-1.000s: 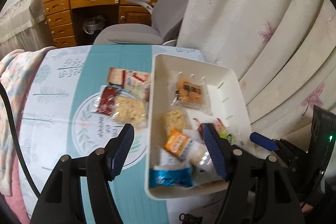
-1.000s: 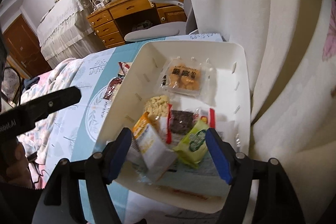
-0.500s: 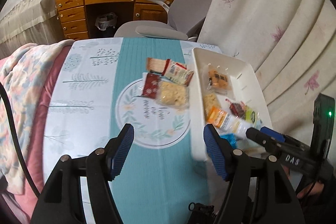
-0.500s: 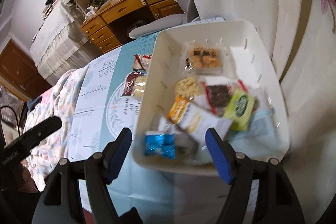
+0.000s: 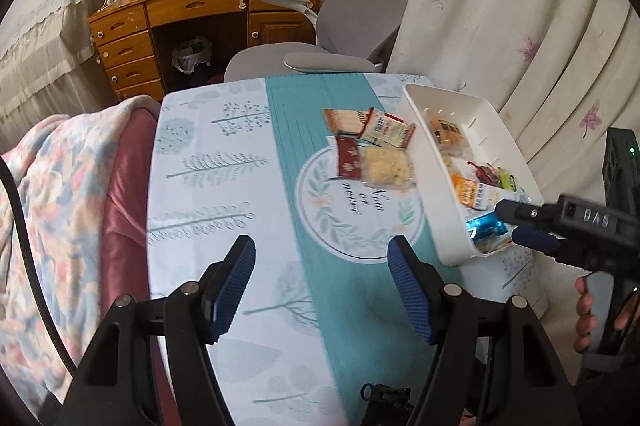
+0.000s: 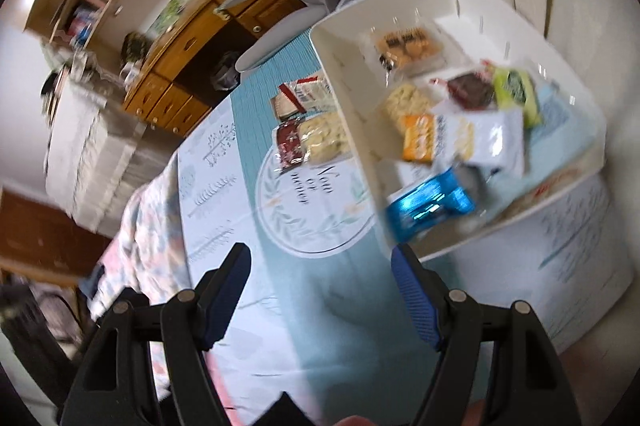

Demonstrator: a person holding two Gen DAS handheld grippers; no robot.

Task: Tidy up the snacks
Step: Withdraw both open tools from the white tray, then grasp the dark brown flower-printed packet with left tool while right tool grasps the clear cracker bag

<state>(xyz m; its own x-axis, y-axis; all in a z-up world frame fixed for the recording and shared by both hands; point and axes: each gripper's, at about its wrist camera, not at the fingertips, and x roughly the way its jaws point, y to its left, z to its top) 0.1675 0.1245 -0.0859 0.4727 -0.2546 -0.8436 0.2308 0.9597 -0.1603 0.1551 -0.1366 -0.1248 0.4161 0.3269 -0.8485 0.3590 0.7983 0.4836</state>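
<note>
Table, patterned cloth. White bin at its right edge, holding assorted snack packets. Four loose packets just left of the bin. Left gripper and right gripper: jaws spread wide, holding nothing.

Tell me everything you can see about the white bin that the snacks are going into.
The white bin is a rectangular, open-topped tray that looks like smooth plastic, with small slots along its walls. It sits flat on the tablecloth at the table's right edge, beside the curtain. Inside lie several wrapped snacks, among them a blue packet and an orange packet near the front. Neither gripper touches it.
</note>
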